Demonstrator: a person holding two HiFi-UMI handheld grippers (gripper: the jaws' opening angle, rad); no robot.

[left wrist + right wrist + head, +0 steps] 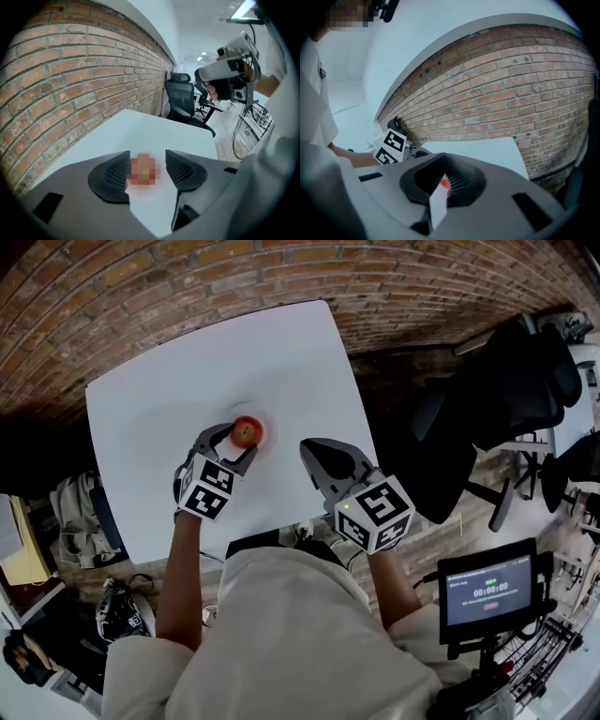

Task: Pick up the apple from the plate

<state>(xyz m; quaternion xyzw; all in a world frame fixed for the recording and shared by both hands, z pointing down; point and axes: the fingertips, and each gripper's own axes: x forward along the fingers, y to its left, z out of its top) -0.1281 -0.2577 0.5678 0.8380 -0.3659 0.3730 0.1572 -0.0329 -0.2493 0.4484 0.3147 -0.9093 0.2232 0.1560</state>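
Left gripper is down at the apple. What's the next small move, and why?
Probably close the left gripper gently. Its fingers stand apart with the apple between them and don't seem to press on it, so nothing is gripped yet. Closing before any lift looks right. The right gripper sits off to the side, uninvolved.

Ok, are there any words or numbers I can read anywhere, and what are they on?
"00:00:09": on the screen, as far as it can be read.
Other print on that screen: too small to read.
Left cube and right cube: black-and-white square patterns only, no letters.
Nothing else readable in any view.
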